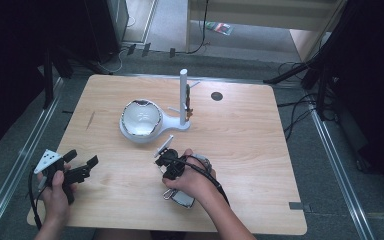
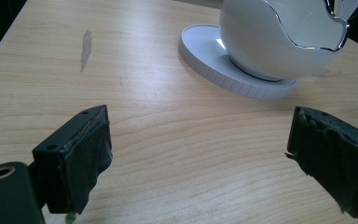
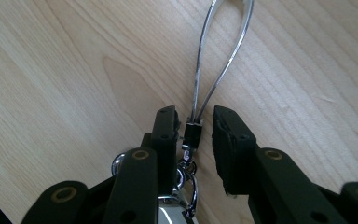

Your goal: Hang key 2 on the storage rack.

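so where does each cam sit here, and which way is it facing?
High view: above the person's side, looking forward and down on the table; both forearms, left claw, right claw.
Left gripper view: rides the left claw, facing the white bowl on its stand base; open jaws.
Right gripper view: rides the right claw, aimed down at a keyring loop; jaws straddle its clasp.
Shared: high and left gripper views both show the bowl.

One white bowl (image 1: 140,118), one white peg stand (image 1: 183,97), one keyring (image 3: 216,56) — two grippers.
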Available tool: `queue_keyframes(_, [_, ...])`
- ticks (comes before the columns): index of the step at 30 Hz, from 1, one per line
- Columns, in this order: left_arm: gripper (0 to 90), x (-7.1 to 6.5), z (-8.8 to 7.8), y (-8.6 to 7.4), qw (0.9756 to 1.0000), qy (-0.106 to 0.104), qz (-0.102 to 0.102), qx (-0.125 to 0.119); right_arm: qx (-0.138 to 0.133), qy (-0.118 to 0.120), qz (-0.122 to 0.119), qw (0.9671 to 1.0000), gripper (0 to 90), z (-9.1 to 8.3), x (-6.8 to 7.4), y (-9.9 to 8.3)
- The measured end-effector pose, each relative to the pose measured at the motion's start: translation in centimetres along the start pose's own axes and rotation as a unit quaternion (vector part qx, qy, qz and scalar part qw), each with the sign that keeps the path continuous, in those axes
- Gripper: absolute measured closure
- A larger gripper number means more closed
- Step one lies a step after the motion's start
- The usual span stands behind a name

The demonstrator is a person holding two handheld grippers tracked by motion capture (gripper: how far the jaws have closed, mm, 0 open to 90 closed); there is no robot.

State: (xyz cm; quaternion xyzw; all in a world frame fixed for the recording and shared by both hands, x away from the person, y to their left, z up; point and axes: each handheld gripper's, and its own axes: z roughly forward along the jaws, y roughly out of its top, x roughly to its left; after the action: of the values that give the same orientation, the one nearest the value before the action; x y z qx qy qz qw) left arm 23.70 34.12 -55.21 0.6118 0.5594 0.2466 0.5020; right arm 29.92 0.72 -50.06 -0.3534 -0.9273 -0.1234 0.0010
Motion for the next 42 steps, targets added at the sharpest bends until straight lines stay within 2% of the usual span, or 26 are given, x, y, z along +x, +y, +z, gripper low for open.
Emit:
queue_keyframes(11, [6.9,0.0,0.0,0.0,1.0000,0.000,0.000,0.000,0.021,-0.016,-0.007,0.9996,77.9,0.8,0.5,0.1])
queue_keyframes(19, [6.9,0.0,0.0,0.0,1.0000,0.000,0.000,0.000,0.020,-0.024,-0.015,0.9994,82.4,0.9,0.5,0.0])
queue_keyframes(28, [6.9,0.0,0.0,0.0,1.0000,0.000,0.001,0.000,0.003,-0.026,-0.012,0.9996,83.1,0.8,0.5,-0.4])
queue_keyframes(34, [6.9,0.0,0.0,0.0,1.0000,0.001,0.001,0.000,-0.028,-0.026,-0.001,0.9993,83.3,0.1,0.0,-0.7])
queue_keyframes(42, [6.9,0.0,0.0,0.0,1.0000,0.001,0.002,0.000,-0.070,-0.031,0.011,0.9970,83.3,-1.4,-0.7,-1.3])
